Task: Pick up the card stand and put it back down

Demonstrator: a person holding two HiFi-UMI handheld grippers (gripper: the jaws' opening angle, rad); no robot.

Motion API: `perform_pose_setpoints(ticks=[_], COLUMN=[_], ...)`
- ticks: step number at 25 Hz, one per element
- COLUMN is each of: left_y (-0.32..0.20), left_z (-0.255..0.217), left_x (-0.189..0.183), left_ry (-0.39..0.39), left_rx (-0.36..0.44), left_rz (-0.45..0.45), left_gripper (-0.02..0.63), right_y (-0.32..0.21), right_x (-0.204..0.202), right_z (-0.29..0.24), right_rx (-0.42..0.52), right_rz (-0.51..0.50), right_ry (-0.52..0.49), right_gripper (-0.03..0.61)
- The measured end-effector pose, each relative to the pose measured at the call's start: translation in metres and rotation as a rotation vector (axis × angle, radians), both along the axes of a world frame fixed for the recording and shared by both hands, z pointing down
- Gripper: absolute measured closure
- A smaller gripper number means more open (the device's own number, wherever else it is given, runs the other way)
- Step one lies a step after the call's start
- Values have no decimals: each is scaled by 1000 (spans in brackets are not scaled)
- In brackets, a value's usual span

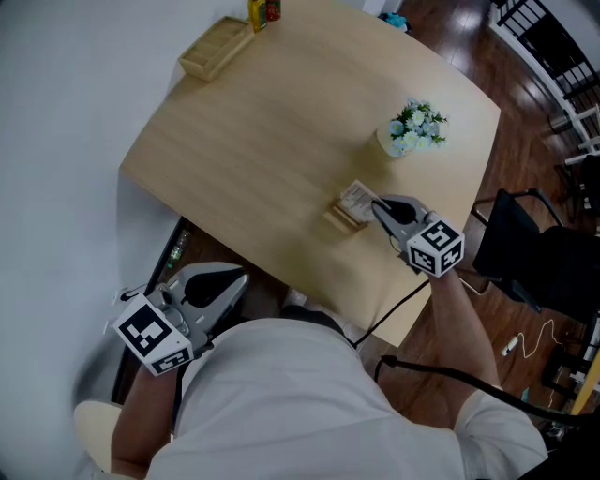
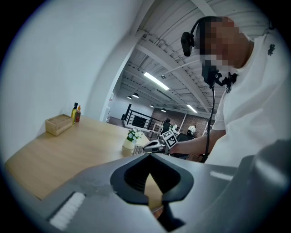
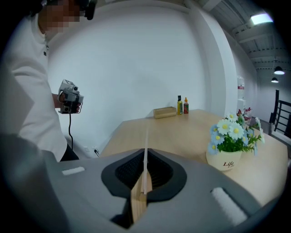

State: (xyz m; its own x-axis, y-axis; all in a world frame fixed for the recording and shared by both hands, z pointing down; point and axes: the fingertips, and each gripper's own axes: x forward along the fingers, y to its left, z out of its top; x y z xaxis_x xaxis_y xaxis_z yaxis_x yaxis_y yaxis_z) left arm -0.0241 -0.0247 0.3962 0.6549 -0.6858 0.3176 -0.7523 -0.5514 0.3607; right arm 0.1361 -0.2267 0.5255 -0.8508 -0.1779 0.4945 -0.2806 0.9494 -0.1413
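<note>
The card stand [image 1: 349, 208], a small wooden block with a white card upright in it, is on the right part of the light wooden table [image 1: 281, 141]. My right gripper [image 1: 377, 204] is shut on it from the near right side. In the right gripper view the block and thin card [image 3: 140, 195] sit edge-on between the closed jaws of that gripper [image 3: 145, 152]. Whether the block rests on the table or hangs just above it I cannot tell. My left gripper [image 1: 242, 277] is held off the table's near left edge, beside the person's body, jaws together and holding nothing [image 2: 150, 154].
A white pot of blue and white flowers [image 1: 410, 131] stands just beyond the stand. A wooden box [image 1: 216, 47] and two small bottles [image 1: 262, 11] are at the far left corner. A black chair [image 1: 525, 253] stands right of the table, with cables on the floor.
</note>
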Motion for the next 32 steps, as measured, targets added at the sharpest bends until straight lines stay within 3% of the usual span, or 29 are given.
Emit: perform_pose_setpoints(ticks=[28,32], left_y=[1,-1], left_z=[0,-3], left_x=[-3,-5], left_ry=[-9,-14], left_rx=[-18,-9], left_rz=[27,57], left_gripper=[611,612], right_y=[-1,-4], right_x=[1,0], right_z=[31,24], right_rx=[-23,-9], right_rz=[22,62], right_ry=[-10,-22], right_gripper=[551,489])
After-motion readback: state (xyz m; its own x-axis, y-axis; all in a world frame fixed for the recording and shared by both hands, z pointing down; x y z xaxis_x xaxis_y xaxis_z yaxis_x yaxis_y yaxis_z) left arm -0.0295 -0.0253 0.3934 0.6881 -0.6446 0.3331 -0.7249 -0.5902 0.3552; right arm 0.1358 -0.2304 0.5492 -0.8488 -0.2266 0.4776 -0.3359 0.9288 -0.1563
